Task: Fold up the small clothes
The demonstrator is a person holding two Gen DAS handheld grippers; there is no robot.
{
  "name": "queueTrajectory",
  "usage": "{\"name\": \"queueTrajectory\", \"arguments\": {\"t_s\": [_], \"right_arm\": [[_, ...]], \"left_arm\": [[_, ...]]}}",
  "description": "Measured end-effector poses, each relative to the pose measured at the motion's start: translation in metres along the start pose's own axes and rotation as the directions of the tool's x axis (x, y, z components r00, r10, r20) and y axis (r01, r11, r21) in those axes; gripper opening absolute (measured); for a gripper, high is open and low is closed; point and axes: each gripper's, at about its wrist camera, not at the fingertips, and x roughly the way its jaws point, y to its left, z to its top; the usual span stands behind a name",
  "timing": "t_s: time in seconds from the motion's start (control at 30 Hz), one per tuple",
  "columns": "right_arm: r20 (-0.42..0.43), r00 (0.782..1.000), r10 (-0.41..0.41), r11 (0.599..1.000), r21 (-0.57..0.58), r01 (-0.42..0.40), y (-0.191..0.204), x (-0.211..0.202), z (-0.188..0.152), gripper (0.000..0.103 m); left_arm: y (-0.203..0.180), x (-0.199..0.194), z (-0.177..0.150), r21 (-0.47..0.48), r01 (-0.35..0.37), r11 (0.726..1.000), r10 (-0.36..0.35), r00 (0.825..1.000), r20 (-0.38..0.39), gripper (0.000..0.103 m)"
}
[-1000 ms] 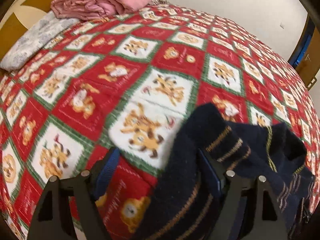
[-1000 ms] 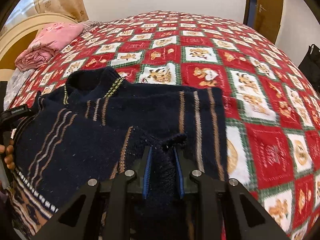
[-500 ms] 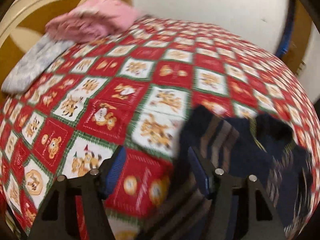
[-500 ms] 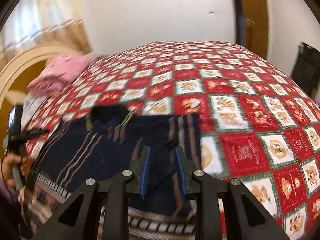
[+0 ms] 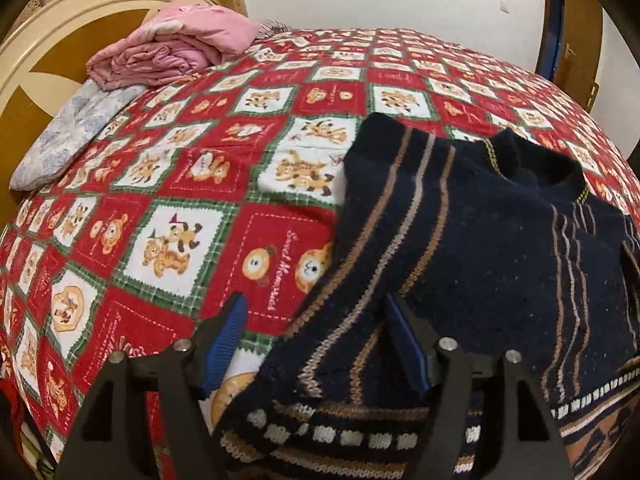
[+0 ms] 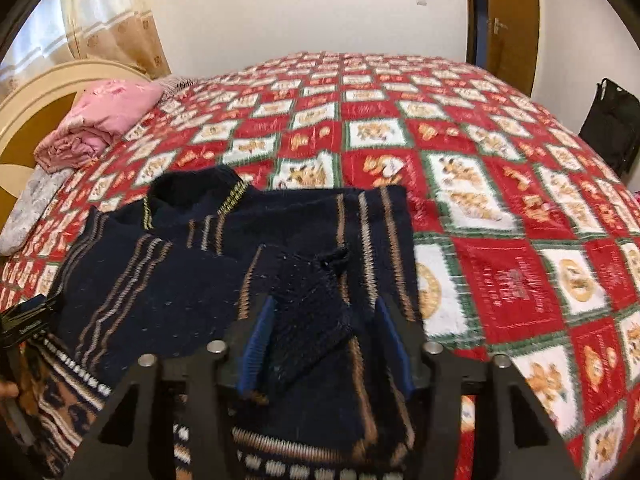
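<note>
A small navy knit sweater (image 5: pixel 480 248) with tan stripes lies on the red patchwork bedspread (image 5: pixel 180 200), its sleeves folded inward, collar away from me. My left gripper (image 5: pixel 316 320) is open over the sweater's left hem edge. In the right wrist view the sweater (image 6: pixel 168 280) lies left of centre. My right gripper (image 6: pixel 324 316) is open, and a bunched fold of the folded-in sleeve (image 6: pixel 312 300) sits loose between its fingers. The left gripper's body shows at the left edge of that view (image 6: pixel 24 320).
A folded pink blanket (image 5: pixel 172 52) and a grey pillow (image 5: pixel 68 128) lie near the cream headboard (image 5: pixel 60 40). A door (image 6: pixel 508 20) and a dark bag (image 6: pixel 612 124) are at the far right. Bare bedspread (image 6: pixel 500 200) lies right of the sweater.
My right gripper has opened and let go of the sleeve fold it pinched. Both grippers have pulled back and up from the sweater, which now lies flatter.
</note>
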Motion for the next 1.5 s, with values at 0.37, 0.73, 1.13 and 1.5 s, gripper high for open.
{"name": "queueTrajectory", "arguments": {"t_s": [0.37,0.73,1.13,1.5], "right_arm": [[0.024,0.999,-0.046,0.997,0.056,0.045,-0.031,-0.024,-0.030,0.018],[-0.042,0.985,-0.166,0.981,0.092,0.169,-0.051,-0.051,-0.054,0.018],[0.015,1.000,0.007,0.995,-0.101,-0.005,0.039,-0.030,-0.013,0.018],[-0.025,0.996,0.085,0.996,0.041,-0.084,0.005,-0.047,-0.041,0.018]], "left_arm": [[0.011,0.011,-0.002,-0.061,-0.004,0.998,0.003,1.000,-0.010,0.096],[0.011,0.009,-0.002,-0.052,-0.019,0.998,0.018,1.000,-0.009,0.097],[-0.010,-0.013,-0.001,0.052,-0.086,0.995,0.084,0.995,0.045,0.096],[0.028,-0.008,-0.009,-0.071,0.035,0.997,-0.037,0.999,-0.026,0.099]]}}
